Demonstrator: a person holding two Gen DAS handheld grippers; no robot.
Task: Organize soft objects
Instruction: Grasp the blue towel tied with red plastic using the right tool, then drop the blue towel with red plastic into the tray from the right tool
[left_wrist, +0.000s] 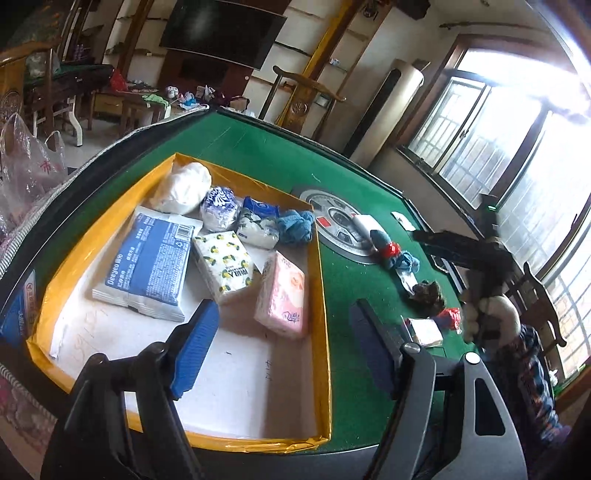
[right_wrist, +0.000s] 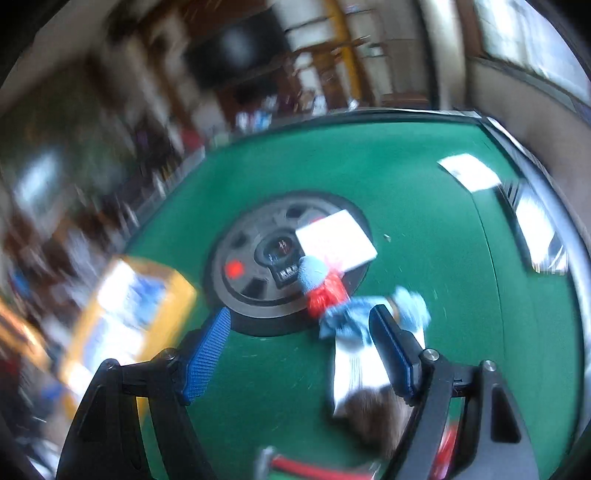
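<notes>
A yellow-edged cardboard box (left_wrist: 323, 295) on the green table holds several soft packs: a blue wipes pack (left_wrist: 147, 264), a lemon-print tissue pack (left_wrist: 225, 266), a pink tissue pack (left_wrist: 282, 295), a white bundle (left_wrist: 183, 188) and a blue cloth (left_wrist: 295, 226). My left gripper (left_wrist: 288, 350) is open and empty above the box's right wall. A row of soft items lies right of the box: a blue and red cloth bundle (right_wrist: 325, 291), a light blue cloth (right_wrist: 351, 321) and a brown fuzzy item (right_wrist: 373, 417). My right gripper (right_wrist: 303, 354) is open above the table near them. The right wrist view is blurred.
A round control panel (left_wrist: 338, 221) sits in the table's middle with a white pack (right_wrist: 336, 240) on it. A white card (right_wrist: 469, 171) lies at the far right. A small packet (left_wrist: 424, 330) and a red wrapper (left_wrist: 450, 317) lie near the front edge. Plastic bags (left_wrist: 26, 166) stand left.
</notes>
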